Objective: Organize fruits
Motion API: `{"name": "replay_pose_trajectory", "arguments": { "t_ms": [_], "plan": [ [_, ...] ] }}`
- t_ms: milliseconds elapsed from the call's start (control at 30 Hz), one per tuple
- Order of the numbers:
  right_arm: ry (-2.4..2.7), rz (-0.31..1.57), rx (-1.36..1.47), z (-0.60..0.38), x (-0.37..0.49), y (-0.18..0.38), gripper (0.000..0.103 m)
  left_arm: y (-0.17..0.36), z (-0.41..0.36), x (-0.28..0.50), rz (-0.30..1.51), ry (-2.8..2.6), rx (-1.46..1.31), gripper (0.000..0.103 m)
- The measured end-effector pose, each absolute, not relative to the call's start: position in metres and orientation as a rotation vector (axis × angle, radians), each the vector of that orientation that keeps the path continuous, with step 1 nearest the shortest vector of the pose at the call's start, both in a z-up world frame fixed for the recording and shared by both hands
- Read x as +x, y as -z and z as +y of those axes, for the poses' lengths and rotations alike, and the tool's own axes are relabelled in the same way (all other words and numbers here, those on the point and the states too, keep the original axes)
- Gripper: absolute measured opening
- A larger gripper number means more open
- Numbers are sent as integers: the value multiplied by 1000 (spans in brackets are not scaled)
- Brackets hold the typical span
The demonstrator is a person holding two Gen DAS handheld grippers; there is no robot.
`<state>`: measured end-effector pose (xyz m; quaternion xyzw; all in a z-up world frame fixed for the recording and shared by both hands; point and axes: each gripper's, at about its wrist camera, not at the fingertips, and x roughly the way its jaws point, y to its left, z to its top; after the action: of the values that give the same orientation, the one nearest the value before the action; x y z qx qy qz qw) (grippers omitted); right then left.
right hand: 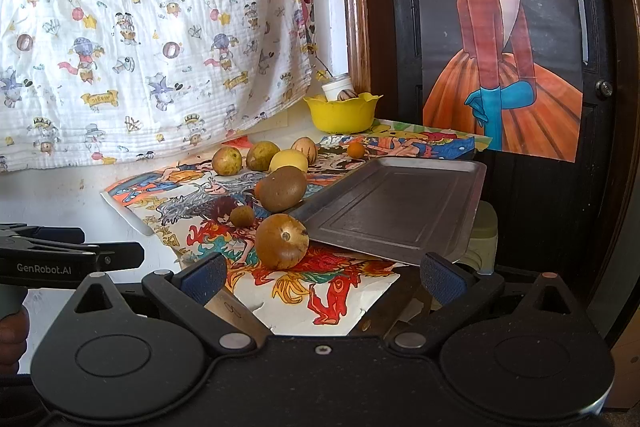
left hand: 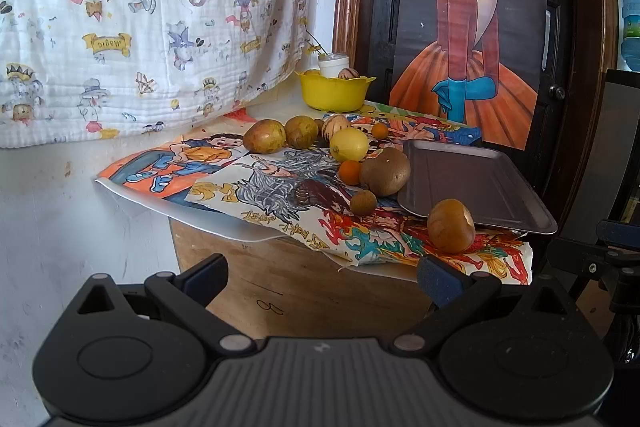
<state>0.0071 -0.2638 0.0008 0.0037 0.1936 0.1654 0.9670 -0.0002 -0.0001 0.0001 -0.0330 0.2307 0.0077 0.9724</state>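
Left claw point(left hand: 322, 277) spread wide, grasping nothing, held short of the tabletop point(left hand: 280, 283) edge. Right claw point(right hand: 322, 277) likewise spread and unloaded, blue-padded fingertips point(right hand: 204, 277) flanking the near edge of the coloured drawing sheets point(right hand: 320, 291). Just ahead, a large brown round fruit point(right hand: 282, 241) touching the near corner of the grey metal tray point(right hand: 400, 203), which holds nothing. Beyond, a small brown fruit point(right hand: 242, 215), a brown oval fruit point(right hand: 283, 187), a yellow lemon-like fruit point(right hand: 289, 160), two greenish-brown fruits point(right hand: 227, 161) point(right hand: 262, 155), a striped pale fruit point(right hand: 305, 149) and a small orange fruit point(right hand: 355, 149), all loose on the sheets. Farthest back, a yellow bowl point(right hand: 342, 115) with a striped fruit point(right hand: 346, 95) and possibly a white jar point(right hand: 337, 87) inside, too small to settle. Only in the right view: the left tool's black body at the left edge with part of a hand point(right hand: 12, 341). Only in the left view: a second small orange fruit point(left hand: 350, 172) clear beside the oval one, and a blue water bottle point(left hand: 631, 11) at far right.
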Motion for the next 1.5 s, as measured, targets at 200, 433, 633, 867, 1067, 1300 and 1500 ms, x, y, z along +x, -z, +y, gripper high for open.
{"name": "replay_pose_trajectory", "arguments": {
  "t_ms": [200,433,633,867,1067,1300,1500],
  "plan": [
    [-335,392,8,-264,8,0,103,0,0,0,467,-16,-67,103],
    [-338,400,13,-264,10,1,103,5,0,2,479,-17,-68,103],
    [-341,414,20,-267,13,5,103,8,1,5,492,-26,-73,103],
    [-355,410,2,-268,25,5,103,5,9,16,518,-35,-97,103],
    [-384,389,-65,-266,43,3,103,-3,19,38,540,-24,-124,103],
    [-470,392,-146,-251,68,5,103,-14,16,77,545,12,-88,103],
    [-521,393,-184,-239,87,11,102,-12,7,111,561,31,-26,103]
  ]
}}
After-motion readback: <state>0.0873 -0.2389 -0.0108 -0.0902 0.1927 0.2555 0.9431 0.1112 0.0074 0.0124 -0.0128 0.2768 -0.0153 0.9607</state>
